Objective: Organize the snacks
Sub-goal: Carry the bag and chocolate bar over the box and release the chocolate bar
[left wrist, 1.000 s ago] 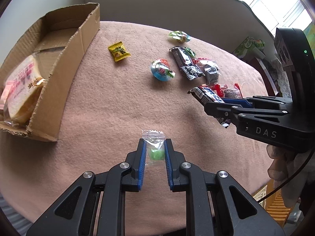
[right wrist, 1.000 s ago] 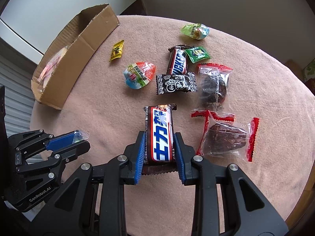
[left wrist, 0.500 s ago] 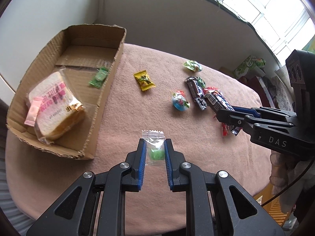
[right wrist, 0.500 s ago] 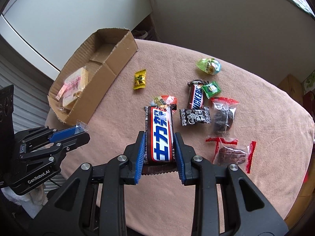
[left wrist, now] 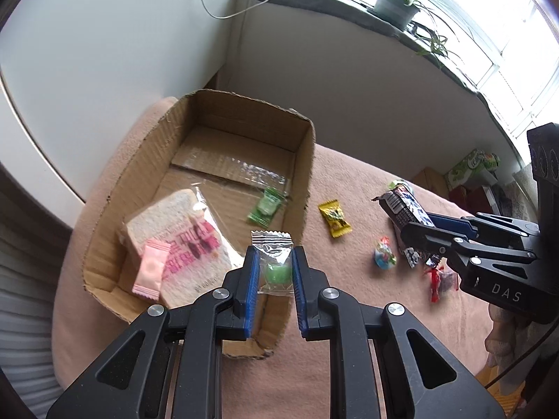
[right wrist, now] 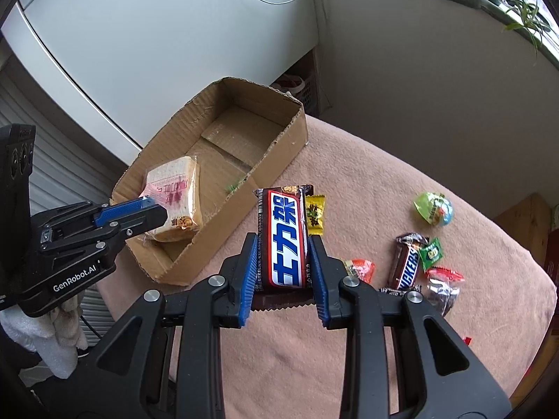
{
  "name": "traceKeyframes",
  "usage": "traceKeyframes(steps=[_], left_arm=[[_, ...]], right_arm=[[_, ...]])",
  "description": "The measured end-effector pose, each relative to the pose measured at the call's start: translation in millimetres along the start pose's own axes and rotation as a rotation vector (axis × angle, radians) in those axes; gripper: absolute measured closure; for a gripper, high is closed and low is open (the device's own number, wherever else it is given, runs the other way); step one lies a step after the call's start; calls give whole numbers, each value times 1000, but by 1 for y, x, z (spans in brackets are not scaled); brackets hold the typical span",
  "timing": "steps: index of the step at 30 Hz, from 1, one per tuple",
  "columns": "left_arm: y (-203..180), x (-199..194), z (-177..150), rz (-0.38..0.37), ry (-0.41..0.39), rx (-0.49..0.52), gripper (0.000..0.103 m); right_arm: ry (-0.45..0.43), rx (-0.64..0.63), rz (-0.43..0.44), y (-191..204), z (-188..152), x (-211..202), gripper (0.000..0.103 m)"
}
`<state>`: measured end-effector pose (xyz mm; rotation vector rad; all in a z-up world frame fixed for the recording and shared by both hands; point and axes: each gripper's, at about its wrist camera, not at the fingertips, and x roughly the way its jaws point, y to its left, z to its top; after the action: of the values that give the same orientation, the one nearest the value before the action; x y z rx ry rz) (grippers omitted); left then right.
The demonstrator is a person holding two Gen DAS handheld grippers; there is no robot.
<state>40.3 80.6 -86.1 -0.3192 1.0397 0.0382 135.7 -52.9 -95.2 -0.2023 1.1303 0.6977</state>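
Cardboard box point(left wrist: 304, 160) open-topped at the left of the pink-covered tabletop point(left wrist: 349, 366), holding a wrapped slice of bread point(left wrist: 174, 234), a pink sweet point(left wrist: 151, 269) lying on the bread, and a green sweet point(left wrist: 266, 206) on the box floor. Outside the box's right wall: a yellow candy point(left wrist: 334, 217) just beside it, then a round foil-wrapped candy point(left wrist: 383, 260), well apart from the box. Nothing between either tool and the box opening.

Left wrist view alone showing the pink sweet and the whole green sweet; in the right wrist view only a sliver of green past the box wall. Right wrist view alone showing the far cluster: a green round candy point(right wrist: 434, 208), a Snickers bar point(right wrist: 407, 262), a small green packet point(right wrist: 431, 252), an orange-red wrapped candy point(right wrist: 360, 268) and a red-ended clear packet point(right wrist: 442, 288), all well apart from the box.

Left tool point(left wrist: 275, 272) clamped on a clear packet with a green sweet point(left wrist: 274, 262), held over the near right corner of the box. Right tool point(right wrist: 282, 262) clamped on a chocolate bar point(right wrist: 284, 235) in a blue, white and red wrapper, bar standing up out of the fingers, held above the tabletop just right of the box, with the yellow candy behind its upper right edge.
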Motion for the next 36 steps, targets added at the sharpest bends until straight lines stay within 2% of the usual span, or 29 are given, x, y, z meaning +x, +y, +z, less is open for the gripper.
traceKeyframes(steps=[18, 25, 31, 34, 35, 36], left_arm=[[48, 32, 56, 71, -5, -81, 86], [50, 47, 64, 84, 18, -72, 86], [53, 52, 70, 80, 32, -87, 85], [53, 53, 72, 78, 39, -89, 83], [53, 53, 73, 79, 39, -87, 80], [53, 53, 72, 77, 39, -88, 78]], right_arm=[[33, -68, 20, 22, 66, 50, 73], [55, -83, 18, 34, 79, 74, 73], [55, -96, 20, 39, 81, 78, 73], [40, -94, 13, 38, 81, 74, 59], [34, -93, 14, 37, 81, 72, 51], [28, -94, 11, 37, 81, 70, 48]])
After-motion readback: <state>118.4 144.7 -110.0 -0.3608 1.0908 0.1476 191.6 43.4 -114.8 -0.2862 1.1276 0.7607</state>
